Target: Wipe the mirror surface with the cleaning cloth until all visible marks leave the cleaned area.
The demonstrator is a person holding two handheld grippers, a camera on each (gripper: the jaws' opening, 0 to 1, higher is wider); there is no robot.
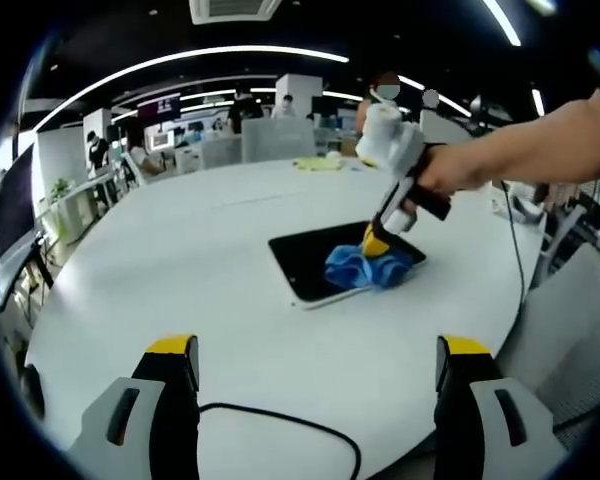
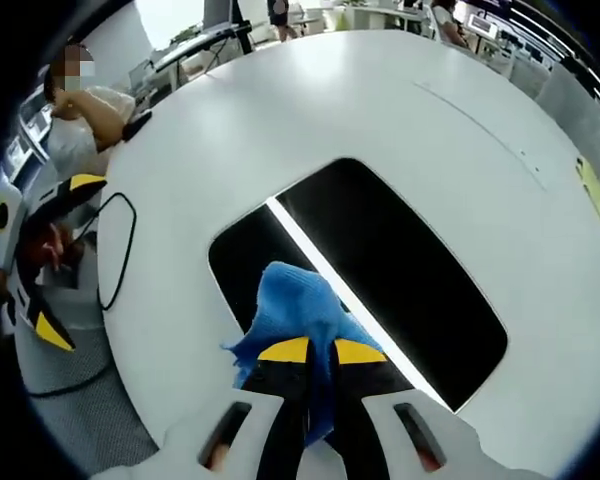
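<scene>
- Two yellow-tipped jaws of the left gripper [image 1: 318,360] stand wide apart, holding nothing, above the white table [image 1: 180,260]; farther off the mirror [image 1: 315,255] lies flat, the right gripper [image 1: 376,240] pressing the blue cloth [image 1: 370,265] onto it.
- Right gripper view: right gripper [image 2: 320,352] jaws nearly closed, pinching the cloth [image 2: 295,300] on the mirror [image 2: 400,260], which reflects a bright strip.

white round table [image 1: 230,250] | black cable [image 1: 280,425] near edge | yellow item [image 1: 318,163] far side
</scene>
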